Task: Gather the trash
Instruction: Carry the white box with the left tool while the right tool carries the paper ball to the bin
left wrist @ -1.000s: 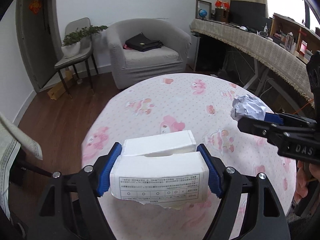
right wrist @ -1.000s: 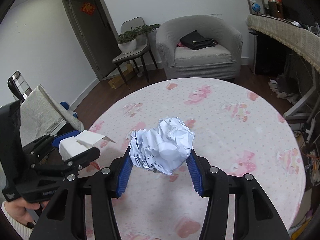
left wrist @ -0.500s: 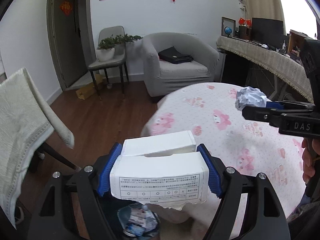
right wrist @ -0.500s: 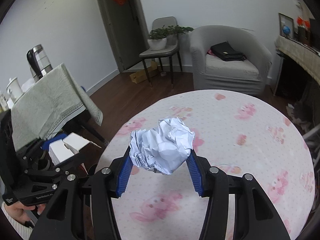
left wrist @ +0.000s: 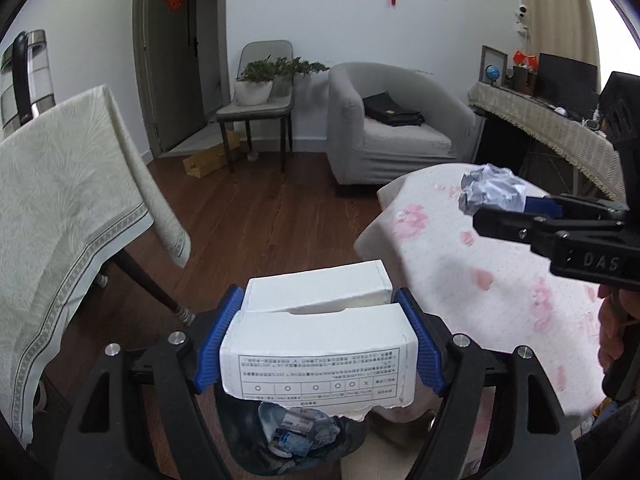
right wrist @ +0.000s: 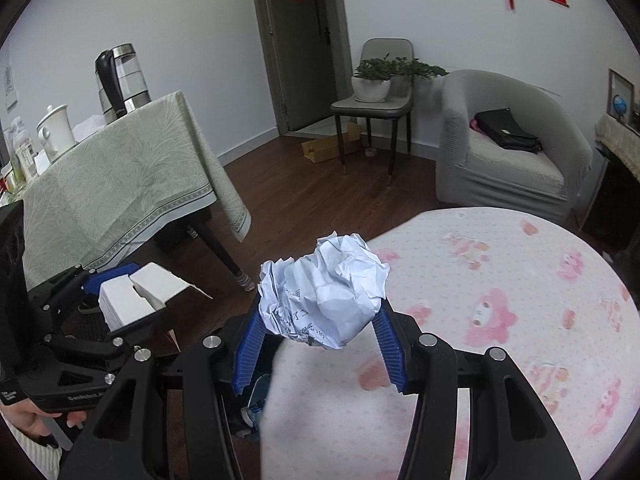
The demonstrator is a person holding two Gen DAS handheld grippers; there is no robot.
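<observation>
At the bottom of the left wrist view a dark bin (left wrist: 280,446) stands on the wooden floor, just beside the edge of the round surface (left wrist: 480,280). Inside it lie crumpled wrappers and scraps of paper, some with blue print. Directly above the bin the left tool (left wrist: 320,340) holds a white cardboard box (left wrist: 316,344) between its blue ribbed pads. The box is rectangular, smooth, with its top flap open and a printed table on the near face; its lower edge is torn.

More to the right, the right tool (right wrist: 320,320) is closed on a ball of crumpled paper (right wrist: 324,292), white, full of creases, with some writing on it. The ball hangs over the left edge of the surface, which wears a soft pink cloth with cartoon figures.

Around: on the left a table under a pale green patterned cloth (right wrist: 120,184) with a kettle (right wrist: 120,76), behind it a chair (right wrist: 376,96) with a potted plant, and a grey armchair (right wrist: 512,144) carrying a black bag. One leg of the green table stands near the bin.
</observation>
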